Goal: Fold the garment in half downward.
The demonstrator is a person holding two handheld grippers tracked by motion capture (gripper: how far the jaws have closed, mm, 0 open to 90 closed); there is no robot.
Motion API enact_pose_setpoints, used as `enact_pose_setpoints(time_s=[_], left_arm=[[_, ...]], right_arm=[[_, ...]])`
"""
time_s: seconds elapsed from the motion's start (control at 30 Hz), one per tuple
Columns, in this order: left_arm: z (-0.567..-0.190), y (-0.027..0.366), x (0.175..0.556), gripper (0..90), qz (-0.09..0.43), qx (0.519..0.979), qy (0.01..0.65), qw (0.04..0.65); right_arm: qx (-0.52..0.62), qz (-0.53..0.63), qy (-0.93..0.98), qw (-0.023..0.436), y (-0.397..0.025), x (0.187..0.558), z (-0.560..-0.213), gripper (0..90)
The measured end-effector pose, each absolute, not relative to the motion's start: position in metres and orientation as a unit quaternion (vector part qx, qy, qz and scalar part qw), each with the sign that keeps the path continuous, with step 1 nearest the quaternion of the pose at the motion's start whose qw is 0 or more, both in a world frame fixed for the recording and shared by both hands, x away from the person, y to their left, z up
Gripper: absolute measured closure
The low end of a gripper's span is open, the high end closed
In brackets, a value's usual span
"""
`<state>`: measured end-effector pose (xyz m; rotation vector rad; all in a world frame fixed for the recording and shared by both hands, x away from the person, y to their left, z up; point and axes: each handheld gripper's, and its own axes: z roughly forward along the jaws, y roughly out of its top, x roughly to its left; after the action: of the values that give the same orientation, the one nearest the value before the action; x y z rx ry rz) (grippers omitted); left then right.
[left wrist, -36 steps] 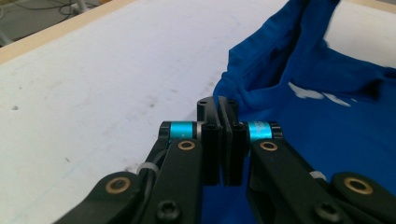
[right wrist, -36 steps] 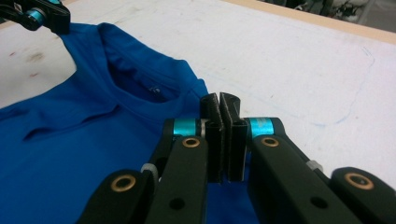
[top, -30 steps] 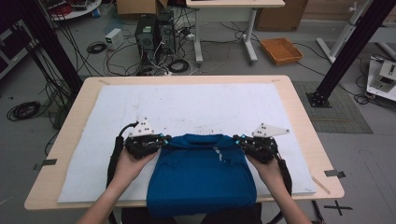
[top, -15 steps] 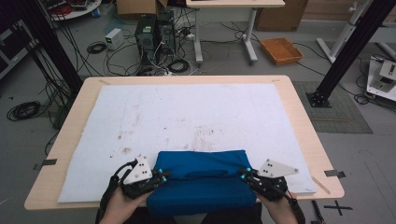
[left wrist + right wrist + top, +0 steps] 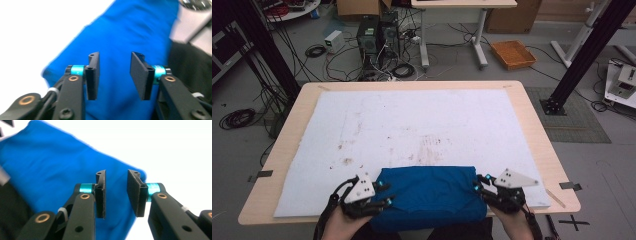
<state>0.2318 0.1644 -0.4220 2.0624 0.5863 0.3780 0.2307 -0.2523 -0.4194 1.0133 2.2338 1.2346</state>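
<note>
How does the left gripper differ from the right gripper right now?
The left gripper sits at the blue cloth's left edge, the right gripper at its right edge. The left gripper's jaws stand wider apart than the right gripper's. Both are open, gripping nothing.

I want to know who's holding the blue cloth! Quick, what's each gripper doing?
Left gripper: open, holding nothing, jaws apart above the blue cloth.
Right gripper: open, holding nothing, at the cloth's edge.
</note>
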Motion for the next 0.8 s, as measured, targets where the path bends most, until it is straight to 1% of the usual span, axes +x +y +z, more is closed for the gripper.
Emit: enact_pose_setpoints(time_s=[0.07,0.1,0.13,0.17,0.2,0.23,0.27,0.3,0.33,0.4,0.5,0.57,0.6,0.63,0.67,0.7,0.73,0.77,0.8], left_arm=[[-0.419,0.169,0.247,57.5,0.175,0.823,0.267,0.470],[-0.419,0.169,0.247,55.8,0.175,0.823,0.267,0.470],[-0.420,0.174,0.264,55.7,0.183,0.810,0.302,0.468],[-0.420,0.174,0.264,55.6,0.183,0.810,0.302,0.468],[-0.427,0.179,0.281,55.7,0.172,0.802,0.331,0.466],[-0.427,0.179,0.281,56.0,0.172,0.802,0.331,0.466],[-0.435,0.182,0.291,58.3,0.157,0.803,0.349,0.456],[-0.439,0.184,0.294,62.5,0.151,0.807,0.354,0.449],[-0.443,0.184,0.295,65.1,0.150,0.806,0.361,0.445],[-0.446,0.186,0.294,68.3,0.150,0.808,0.363,0.440],[-0.445,0.187,0.292,68.6,0.162,0.806,0.366,0.436],[-0.444,0.188,0.292,67.5,0.163,0.803,0.367,0.441],[-0.440,0.191,0.292,63.8,0.171,0.794,0.374,0.448],[-0.440,0.191,0.292,60.6,0.171,0.794,0.374,0.448],[-0.437,0.195,0.295,58.8,0.163,0.789,0.379,0.456],[-0.437,0.195,0.295,57.1,0.163,0.789,0.379,0.456],[-0.437,0.196,0.299,54.8,0.149,0.787,0.386,0.457],[-0.437,0.196,0.299,54.2,0.149,0.787,0.386,0.457],[-0.439,0.194,0.303,53.0,0.137,0.787,0.391,0.457]], right_arm=[[0.391,0.449,0.780,0.194,-0.255,0.247,-0.419,64.1],[0.405,0.451,0.773,0.185,-0.255,0.254,-0.420,63.1],[0.417,0.451,0.769,0.178,-0.255,0.261,-0.423,62.8],[0.417,0.451,0.769,0.178,-0.255,0.261,-0.423,62.8],[0.430,0.452,0.766,0.154,-0.256,0.271,-0.429,72.2],[0.430,0.452,0.766,0.154,-0.256,0.271,-0.429,72.2],[0.427,0.445,0.773,0.147,-0.255,0.275,-0.434,86.2],[0.426,0.439,0.777,0.149,-0.255,0.276,-0.436,88.4],[0.427,0.435,0.778,0.154,-0.256,0.276,-0.437,88.7],[0.431,0.430,0.777,0.158,-0.258,0.275,-0.437,88.8],[0.436,0.426,0.775,0.167,-0.262,0.276,-0.437,88.7],[0.435,0.430,0.774,0.163,-0.263,0.277,-0.437,83.7],[0.434,0.433,0.772,0.169,-0.263,0.277,-0.436,78.3],[0.436,0.439,0.768,0.168,-0.265,0.278,-0.434,73.3],[0.438,0.446,0.762,0.167,-0.266,0.278,-0.432,70.0],[0.438,0.446,0.762,0.167,-0.266,0.278,-0.432,70.0],[0.450,0.453,0.751,0.168,-0.268,0.282,-0.429,61.8],[0.461,0.456,0.745,0.159,-0.269,0.286,-0.429,56.4],[0.471,0.460,0.739,0.147,-0.269,0.290,-0.430,54.8]])
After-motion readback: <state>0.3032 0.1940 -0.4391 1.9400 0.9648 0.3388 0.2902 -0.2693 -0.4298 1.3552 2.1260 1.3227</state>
